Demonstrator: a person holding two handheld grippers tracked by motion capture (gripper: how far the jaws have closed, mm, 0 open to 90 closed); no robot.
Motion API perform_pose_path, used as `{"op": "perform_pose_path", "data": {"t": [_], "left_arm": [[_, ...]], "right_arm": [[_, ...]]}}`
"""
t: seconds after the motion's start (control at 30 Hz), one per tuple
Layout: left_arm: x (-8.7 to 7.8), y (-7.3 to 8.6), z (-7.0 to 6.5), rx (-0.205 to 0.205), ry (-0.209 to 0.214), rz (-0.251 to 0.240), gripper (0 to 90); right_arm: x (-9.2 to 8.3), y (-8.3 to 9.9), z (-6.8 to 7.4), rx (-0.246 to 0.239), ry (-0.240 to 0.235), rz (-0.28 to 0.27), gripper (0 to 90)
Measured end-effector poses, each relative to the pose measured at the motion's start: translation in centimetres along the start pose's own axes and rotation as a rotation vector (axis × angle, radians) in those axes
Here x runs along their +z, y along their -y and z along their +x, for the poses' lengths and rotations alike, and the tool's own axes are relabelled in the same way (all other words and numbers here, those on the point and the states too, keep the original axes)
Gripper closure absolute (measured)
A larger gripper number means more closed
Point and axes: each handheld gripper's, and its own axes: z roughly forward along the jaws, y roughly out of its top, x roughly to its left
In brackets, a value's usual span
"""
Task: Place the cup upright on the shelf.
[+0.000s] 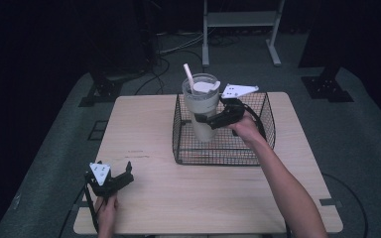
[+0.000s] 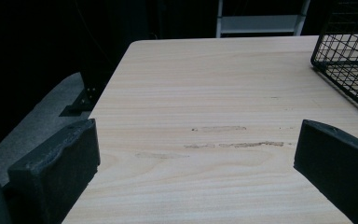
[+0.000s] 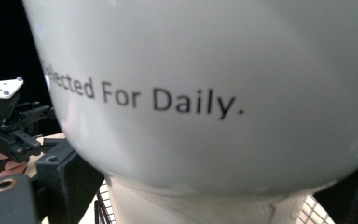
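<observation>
The left gripper (image 1: 120, 177) rests near the counter's (image 1: 144, 124) left edge, fingers apart. Right of it, a clear cup (image 1: 201, 106) with lid, straw (image 1: 188, 75) and "For Daily." print stands in the wire basket (image 1: 258, 111), right gripper (image 1: 209, 120) fingers clamped on it.

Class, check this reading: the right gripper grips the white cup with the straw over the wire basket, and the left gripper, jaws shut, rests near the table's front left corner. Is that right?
One detail is wrong: the left gripper is open, not shut. The left gripper view shows its two jaws wide apart with bare table between them. The rest stands: the right gripper grips the white cup over the wire basket.
</observation>
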Motion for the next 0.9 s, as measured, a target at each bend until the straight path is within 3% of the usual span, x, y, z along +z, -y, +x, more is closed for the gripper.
{"op": "perform_pose_path", "data": {"t": [0.17, 0.4, 0.9], "left_arm": [[0.0, 0.0, 0.0, 0.001, 0.001, 0.001, 0.0], [-0.1, 0.0, 0.1, 0.007, 0.004, 0.003, 0.0], [0.0, 0.0, 0.1, -0.002, 0.004, -0.004, 0.0]], "right_arm": [[0.7, 0.7, -0.2, 0.001, -0.007, 0.013, 7.3], [1.9, 2.2, -1.0, 0.037, -0.007, 0.015, 7.3], [3.5, 4.8, -2.4, 0.048, -0.010, 0.096, 7.3]]}}
